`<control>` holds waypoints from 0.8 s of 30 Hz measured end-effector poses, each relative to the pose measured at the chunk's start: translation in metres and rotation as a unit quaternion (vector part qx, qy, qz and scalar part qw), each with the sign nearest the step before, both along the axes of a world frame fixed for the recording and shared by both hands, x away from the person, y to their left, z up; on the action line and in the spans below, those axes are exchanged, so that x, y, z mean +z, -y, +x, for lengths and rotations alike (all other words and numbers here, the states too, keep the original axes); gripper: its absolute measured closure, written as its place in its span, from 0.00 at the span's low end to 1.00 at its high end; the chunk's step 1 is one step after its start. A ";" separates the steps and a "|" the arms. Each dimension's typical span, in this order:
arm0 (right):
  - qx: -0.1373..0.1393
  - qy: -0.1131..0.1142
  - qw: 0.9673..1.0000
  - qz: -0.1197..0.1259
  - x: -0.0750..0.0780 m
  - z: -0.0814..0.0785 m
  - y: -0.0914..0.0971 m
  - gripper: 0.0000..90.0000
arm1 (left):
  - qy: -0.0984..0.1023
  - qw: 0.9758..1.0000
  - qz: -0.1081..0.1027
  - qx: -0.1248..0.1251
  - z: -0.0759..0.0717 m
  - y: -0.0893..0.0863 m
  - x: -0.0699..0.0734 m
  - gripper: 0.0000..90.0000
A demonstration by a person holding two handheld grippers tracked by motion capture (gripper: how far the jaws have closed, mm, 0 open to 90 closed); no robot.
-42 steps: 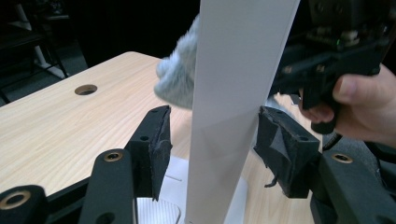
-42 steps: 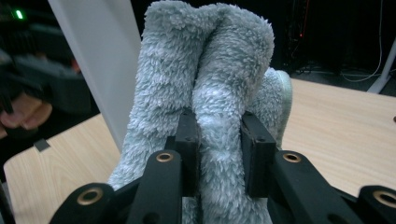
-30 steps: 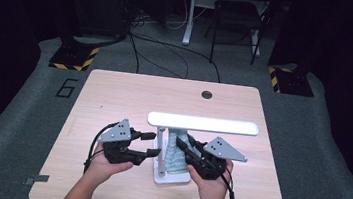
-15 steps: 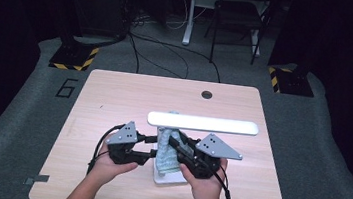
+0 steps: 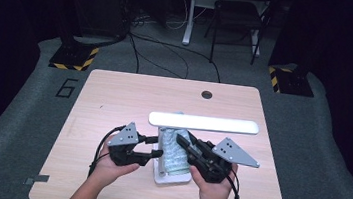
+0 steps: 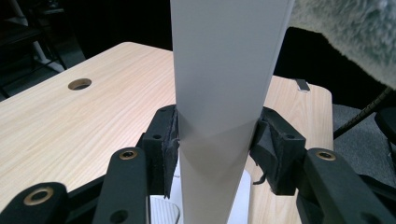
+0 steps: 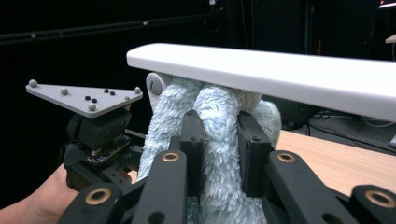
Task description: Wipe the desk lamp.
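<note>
Your left gripper (image 6: 217, 144) has just closed and now pinches the white lamp post (image 6: 224, 93), pads pressed on both sides. Your right gripper (image 7: 219, 154) has been closing and squeezes a fold of the pale-blue fuzzy cloth (image 7: 219, 135) (draped over the post, under the lamp's light bar (image 5: 204, 123)). The lamp stands mid-table (image 5: 114, 97), its base (image 5: 171, 178) between your hands.

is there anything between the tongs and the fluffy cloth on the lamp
Nothing visible. The right tongs already pinch the fluffy blue cloth draped under the lamp head; the left tongs clamp the lamp post.
</note>
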State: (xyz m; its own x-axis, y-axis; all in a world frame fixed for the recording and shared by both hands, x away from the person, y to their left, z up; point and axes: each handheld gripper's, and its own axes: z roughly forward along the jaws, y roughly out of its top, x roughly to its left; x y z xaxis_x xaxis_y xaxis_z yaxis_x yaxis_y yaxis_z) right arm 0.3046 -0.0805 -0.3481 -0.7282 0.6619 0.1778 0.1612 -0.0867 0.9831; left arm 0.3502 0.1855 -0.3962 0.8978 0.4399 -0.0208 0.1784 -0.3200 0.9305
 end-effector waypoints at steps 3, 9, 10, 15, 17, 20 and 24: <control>-0.005 0.005 1.000 0.008 -0.001 -0.003 0.007 0.84 | 0.000 1.000 0.000 0.001 0.000 0.000 0.000 0.59; -0.022 0.007 0.999 0.022 -0.005 -0.007 0.019 0.85 | -0.001 1.000 0.000 0.001 0.000 0.000 0.000 0.59; -0.027 0.008 0.999 0.022 -0.005 -0.007 0.020 0.85 | -0.001 1.000 0.001 0.001 0.000 0.000 0.000 0.59; -0.056 0.011 0.998 0.021 -0.008 -0.007 0.031 0.85 | -0.001 1.000 0.001 0.002 0.000 0.000 0.000 0.59; -0.058 0.006 0.998 0.028 -0.009 -0.006 0.034 0.85 | -0.001 1.000 0.002 0.002 0.000 0.000 0.000 0.59; -0.055 0.010 0.998 0.023 -0.007 -0.007 0.031 0.85 | -0.002 1.000 0.004 0.001 0.000 0.000 0.001 0.59; -0.044 0.014 0.999 0.018 -0.002 -0.007 0.020 0.85 | -0.004 1.000 0.003 0.005 0.000 -0.002 0.001 0.59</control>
